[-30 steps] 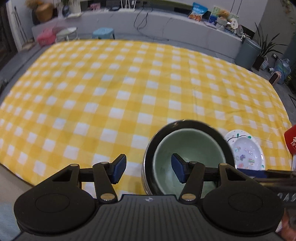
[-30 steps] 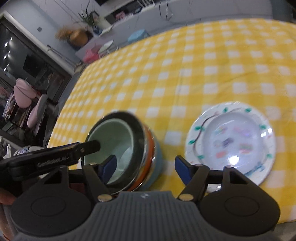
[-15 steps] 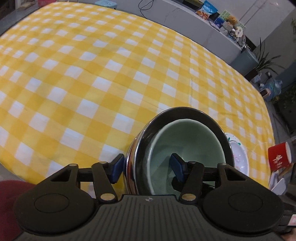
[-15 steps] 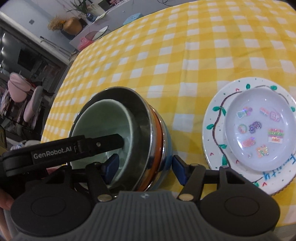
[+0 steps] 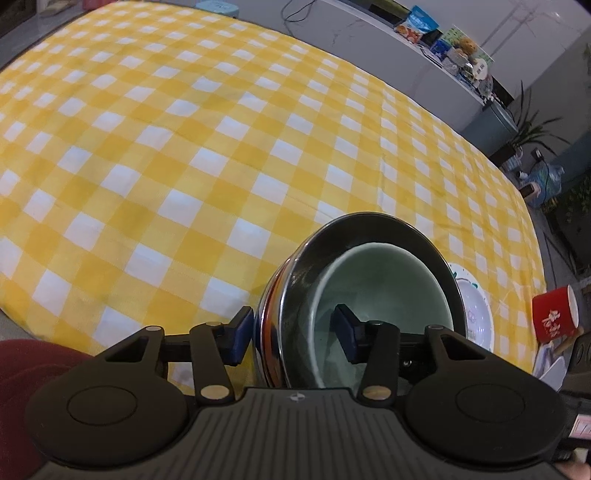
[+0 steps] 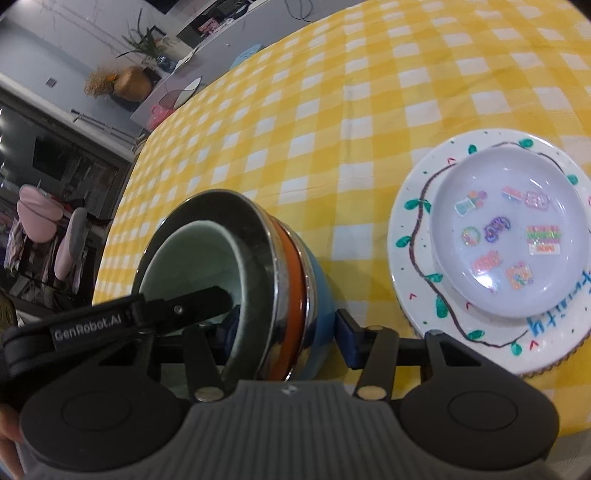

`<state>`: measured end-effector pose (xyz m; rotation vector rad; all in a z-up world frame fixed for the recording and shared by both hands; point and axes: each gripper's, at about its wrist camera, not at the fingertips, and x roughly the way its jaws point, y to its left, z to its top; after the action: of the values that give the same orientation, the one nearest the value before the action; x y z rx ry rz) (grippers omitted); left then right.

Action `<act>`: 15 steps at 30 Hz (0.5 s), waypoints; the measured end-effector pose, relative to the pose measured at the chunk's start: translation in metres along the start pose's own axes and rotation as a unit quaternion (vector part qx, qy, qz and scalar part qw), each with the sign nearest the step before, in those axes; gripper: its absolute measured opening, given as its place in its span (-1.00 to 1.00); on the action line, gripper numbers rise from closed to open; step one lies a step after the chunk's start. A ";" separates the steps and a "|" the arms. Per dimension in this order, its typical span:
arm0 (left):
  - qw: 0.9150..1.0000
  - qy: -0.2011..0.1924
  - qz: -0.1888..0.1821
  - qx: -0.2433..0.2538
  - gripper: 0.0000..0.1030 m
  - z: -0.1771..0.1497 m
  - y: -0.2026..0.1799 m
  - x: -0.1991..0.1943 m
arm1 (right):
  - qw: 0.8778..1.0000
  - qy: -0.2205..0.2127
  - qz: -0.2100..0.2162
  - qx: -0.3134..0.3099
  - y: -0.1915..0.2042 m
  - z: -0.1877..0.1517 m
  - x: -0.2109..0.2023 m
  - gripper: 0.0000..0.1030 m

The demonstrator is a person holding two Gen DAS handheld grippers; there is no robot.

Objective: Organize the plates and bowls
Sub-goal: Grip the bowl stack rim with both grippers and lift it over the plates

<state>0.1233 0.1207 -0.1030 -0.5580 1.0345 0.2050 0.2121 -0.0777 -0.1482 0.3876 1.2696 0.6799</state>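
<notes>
A nested stack of bowls [image 5: 369, 291] stands near the table's front edge: a pale green bowl [image 6: 195, 258] inside a steel bowl [image 6: 258, 240], over an orange one [image 6: 293, 280] and a blue one [image 6: 319, 291]. My left gripper [image 5: 291, 334] straddles the stack's left wall, one finger outside, one inside the green bowl. My right gripper [image 6: 288, 330] straddles the stack's right wall the same way. The jaws of both stand apart around the walls; contact is unclear. A small clear sticker dish [image 6: 509, 229] sits on a white vine-painted plate [image 6: 413, 236] to the right.
The yellow checked tablecloth [image 5: 184, 147] covers the table. A red cup [image 5: 554, 319] stands at the right front corner beyond the plate [image 5: 476, 314]. A grey counter [image 5: 369, 33] with snack bags runs behind the table.
Both grippers have moved forward and down onto the bowl stack, from hovering near it to straddling its walls. The stack looks tilted now.
</notes>
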 end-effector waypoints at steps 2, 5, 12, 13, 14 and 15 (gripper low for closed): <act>1.000 -0.001 0.000 0.007 0.03 0.000 -0.003 -0.001 | 1.000 -0.002 -0.001 0.009 -0.003 0.000 -0.003 -0.02; 1.000 -0.011 0.002 0.013 0.03 -0.001 -0.007 -0.006 | 1.000 -0.007 0.004 0.012 -0.006 0.000 -0.008 -0.02; 0.999 -0.025 -0.001 0.022 0.01 0.002 -0.020 -0.022 | 1.000 -0.021 0.007 0.011 -0.001 0.005 -0.029 -0.02; 0.999 -0.025 -0.006 0.021 0.00 0.004 -0.023 -0.024 | 1.000 -0.026 0.006 0.011 0.000 0.005 -0.035 -0.02; 0.999 -0.024 -0.010 0.019 0.00 0.006 -0.027 -0.028 | 0.999 -0.033 0.004 0.010 0.000 0.005 -0.042 -0.02; 0.999 -0.027 -0.014 0.021 0.00 0.007 -0.032 -0.031 | 0.999 -0.040 0.003 0.006 0.000 0.006 -0.049 -0.02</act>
<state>0.1262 0.1001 -0.0623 -0.5261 0.9761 0.1715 0.2105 -0.1090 -0.1101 0.4243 1.1980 0.6557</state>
